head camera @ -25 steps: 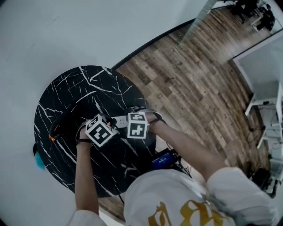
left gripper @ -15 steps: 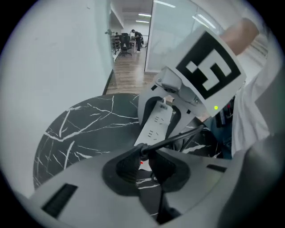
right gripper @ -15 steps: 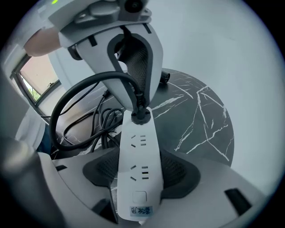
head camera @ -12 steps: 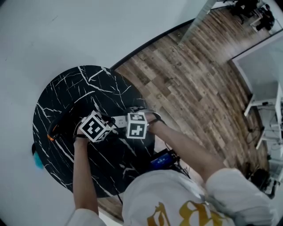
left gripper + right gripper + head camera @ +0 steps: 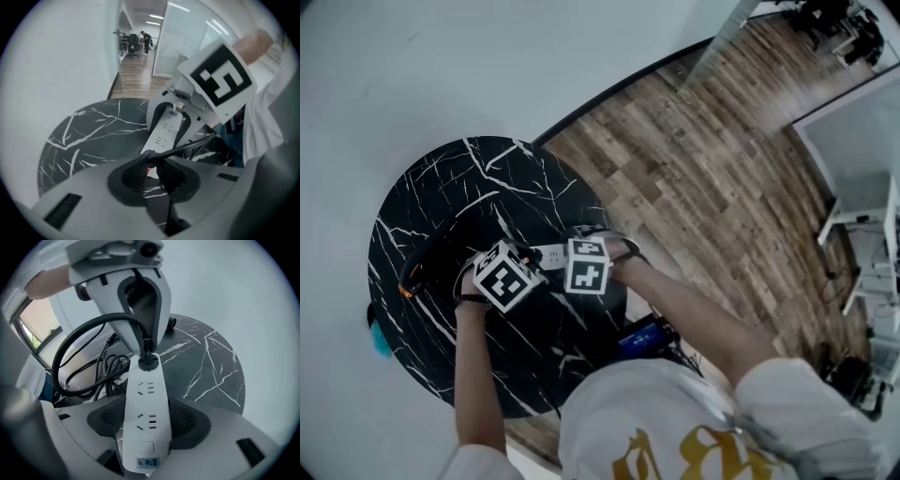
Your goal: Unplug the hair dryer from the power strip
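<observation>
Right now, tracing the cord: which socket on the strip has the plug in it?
The end socket, under the black plug, farthest from the switch; the other two are empty.

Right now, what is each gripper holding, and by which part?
Right gripper: the white power strip, clamped across its switch end. Left gripper: the black plug, pinched by its body while seated in the strip's far socket.

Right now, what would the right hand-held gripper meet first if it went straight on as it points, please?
The right hand-held gripper clamps the white power strip; straight on, probably the left hand-held gripper on the black plug, unless the marble tabletop comes first.
</observation>
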### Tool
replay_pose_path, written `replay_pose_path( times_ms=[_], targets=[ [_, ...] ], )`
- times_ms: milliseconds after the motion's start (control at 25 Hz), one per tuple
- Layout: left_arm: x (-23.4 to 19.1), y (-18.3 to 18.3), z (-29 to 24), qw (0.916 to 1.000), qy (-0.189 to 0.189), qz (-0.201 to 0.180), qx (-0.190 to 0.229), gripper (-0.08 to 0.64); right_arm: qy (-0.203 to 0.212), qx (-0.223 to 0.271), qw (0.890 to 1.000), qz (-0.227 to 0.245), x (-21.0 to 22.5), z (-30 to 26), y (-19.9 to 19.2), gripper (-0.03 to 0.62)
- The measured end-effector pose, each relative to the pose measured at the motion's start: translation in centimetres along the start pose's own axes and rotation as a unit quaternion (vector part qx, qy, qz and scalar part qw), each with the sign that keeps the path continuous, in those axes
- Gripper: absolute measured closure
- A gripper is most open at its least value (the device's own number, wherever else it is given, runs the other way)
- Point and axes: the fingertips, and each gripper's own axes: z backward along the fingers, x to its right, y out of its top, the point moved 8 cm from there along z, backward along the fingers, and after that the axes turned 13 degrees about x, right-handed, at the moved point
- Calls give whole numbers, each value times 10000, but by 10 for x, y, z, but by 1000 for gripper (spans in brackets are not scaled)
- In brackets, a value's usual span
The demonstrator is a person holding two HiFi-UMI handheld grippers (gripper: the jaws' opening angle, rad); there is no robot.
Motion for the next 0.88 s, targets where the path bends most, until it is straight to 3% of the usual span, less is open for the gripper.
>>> replay_pose_path(
  times_ms=[80, 280, 480, 680, 880],
  targets=[
    [5, -1, -2, 9998, 126, -145, -61, 507, 6, -7, 10000, 18, 0, 0, 0, 324],
    [-10, 1, 0, 9991, -295, 255, 154, 505, -2, 2, 10000, 1, 0, 0, -1, 324],
    [6, -3, 0, 9998, 180, -132, -7, 506, 9, -13, 10000, 22, 0, 0, 0, 324],
    [-13, 0, 2, 9980, -345, 438, 288, 506, 23, 9, 10000, 6, 1, 0, 0, 324],
    [4, -4, 2, 9999, 161, 7, 30, 506, 13, -38, 10000, -34, 0, -1, 2, 324]
  ],
)
